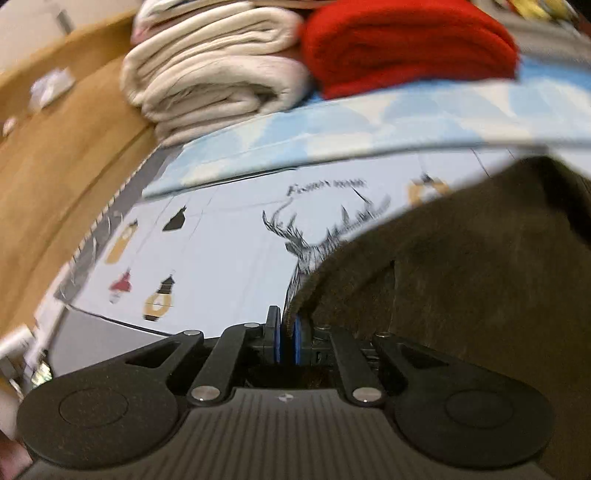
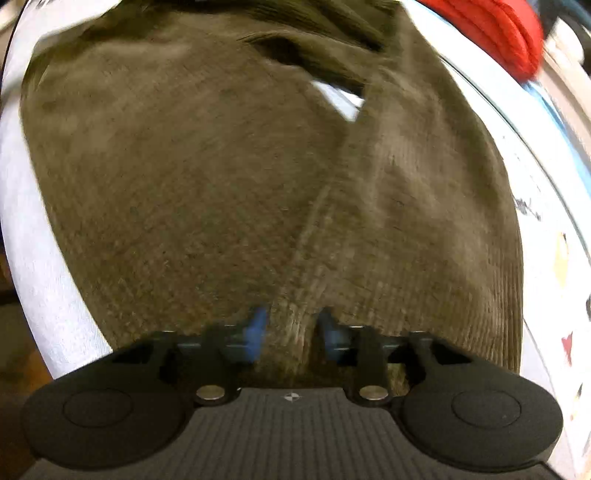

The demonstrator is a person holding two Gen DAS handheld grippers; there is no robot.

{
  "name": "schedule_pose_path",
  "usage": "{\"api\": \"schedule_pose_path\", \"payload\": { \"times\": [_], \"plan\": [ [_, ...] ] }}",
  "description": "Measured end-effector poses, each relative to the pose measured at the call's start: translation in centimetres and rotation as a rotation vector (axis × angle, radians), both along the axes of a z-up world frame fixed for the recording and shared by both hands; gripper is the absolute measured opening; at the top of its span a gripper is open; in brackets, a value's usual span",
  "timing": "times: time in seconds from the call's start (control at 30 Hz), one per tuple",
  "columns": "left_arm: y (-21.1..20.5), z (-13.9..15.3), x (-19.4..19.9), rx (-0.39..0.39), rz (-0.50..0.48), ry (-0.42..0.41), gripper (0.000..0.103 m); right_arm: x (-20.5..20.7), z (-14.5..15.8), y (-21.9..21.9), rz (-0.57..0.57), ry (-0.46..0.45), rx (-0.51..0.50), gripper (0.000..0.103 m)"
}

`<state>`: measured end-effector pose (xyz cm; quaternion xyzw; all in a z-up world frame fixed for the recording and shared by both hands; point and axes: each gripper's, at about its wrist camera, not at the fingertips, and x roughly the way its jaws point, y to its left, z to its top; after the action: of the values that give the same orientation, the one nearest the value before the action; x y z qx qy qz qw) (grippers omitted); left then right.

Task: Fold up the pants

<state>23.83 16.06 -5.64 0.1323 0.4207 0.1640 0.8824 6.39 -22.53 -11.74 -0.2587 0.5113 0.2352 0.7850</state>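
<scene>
The olive-brown corduroy pants (image 2: 229, 177) lie spread over a white printed sheet (image 1: 229, 251). In the right wrist view they fill most of the frame. My right gripper (image 2: 293, 328) is shut on a bunched ridge of the pants' near edge, blue pads on either side of it. In the left wrist view the pants (image 1: 480, 288) cover the right half. My left gripper (image 1: 286, 332) is shut on the pants' left edge, pads nearly together. Both views are motion-blurred.
A folded cream blanket (image 1: 214, 70) and a folded red cloth (image 1: 406, 40) are stacked at the far side; the red cloth also shows in the right wrist view (image 2: 491, 29). A brown cardboard surface (image 1: 55, 155) lies to the left. A blue patterned sheet (image 1: 332, 125) borders the white one.
</scene>
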Motion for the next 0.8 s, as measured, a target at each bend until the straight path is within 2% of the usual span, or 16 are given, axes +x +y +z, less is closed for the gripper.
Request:
{"api": "schedule_pose_path", "payload": {
  "times": [0.13, 0.23, 0.3, 0.47, 0.53, 0.6, 0.67, 0.73, 0.8],
  "plan": [
    [0.5, -3.1, 2.8, 0.051, 0.034, 0.001, 0.007, -0.1, 4.4, -3.9, -0.129, -0.144, 0.053, 0.007],
    [1.0, -5.4, 4.5, 0.07, 0.035, 0.009, 0.007, -0.3, 10.5, -9.1, -0.331, -0.271, 0.14, 0.006],
    [2.0, -6.8, 5.2, 0.041, 0.058, 0.01, 0.008, -0.8, 14.8, -12.2, -0.409, -0.351, 0.142, 0.006],
    [1.6, -8.6, 5.4, 0.046, 0.049, -0.01, 0.008, -1.1, 26.0, -17.1, -0.508, -0.558, 0.143, 0.006],
    [1.2, -8.9, 5.2, 0.065, 0.04, -0.034, 0.008, 0.3, 29.1, -18.4, -0.532, -0.597, 0.14, 0.006],
    [0.8, -9.0, 5.0, 0.081, 0.034, -0.062, 0.008, 2.3, 30.9, -19.6, -0.552, -0.606, 0.139, 0.006],
    [0.6, -9.1, 5.0, 0.102, 0.037, -0.088, 0.008, 5.5, 31.5, -20.7, -0.585, -0.593, 0.114, 0.006],
    [0.5, -9.3, 5.3, 0.108, 0.054, -0.101, 0.008, 9.7, 31.2, -21.5, -0.642, -0.557, 0.097, 0.006],
    [0.7, -9.5, 5.9, 0.087, 0.074, -0.105, 0.009, 15.1, 29.4, -22.5, -0.73, -0.533, 0.105, 0.006]
  ]
}}
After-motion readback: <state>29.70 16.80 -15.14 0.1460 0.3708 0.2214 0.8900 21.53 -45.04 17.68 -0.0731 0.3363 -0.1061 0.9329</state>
